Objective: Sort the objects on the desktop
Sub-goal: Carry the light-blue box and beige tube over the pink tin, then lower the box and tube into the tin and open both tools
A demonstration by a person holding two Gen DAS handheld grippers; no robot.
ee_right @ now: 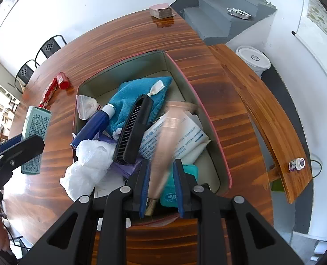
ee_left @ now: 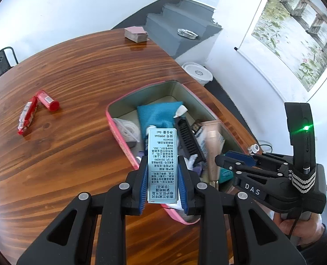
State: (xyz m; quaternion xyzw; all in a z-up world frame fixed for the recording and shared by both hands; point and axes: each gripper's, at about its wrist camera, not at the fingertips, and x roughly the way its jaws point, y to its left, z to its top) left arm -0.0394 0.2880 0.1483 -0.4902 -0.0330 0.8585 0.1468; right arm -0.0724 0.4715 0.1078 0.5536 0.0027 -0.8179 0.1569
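Left wrist view looks forward and down along its fingers, sitting close above the near rim of the bin (ee_left: 119, 119), with the table (ee_left: 75, 77) stretching away beyond. Right wrist view hangs close over the same bin (ee_right: 185, 84), looking steeply down into it from the near right. Both views share the bin, the comb (ee_left: 189, 139) (ee_right: 134, 128), the table's far end and the stairs (ee_left: 174, 26) (ee_right: 225, 11).
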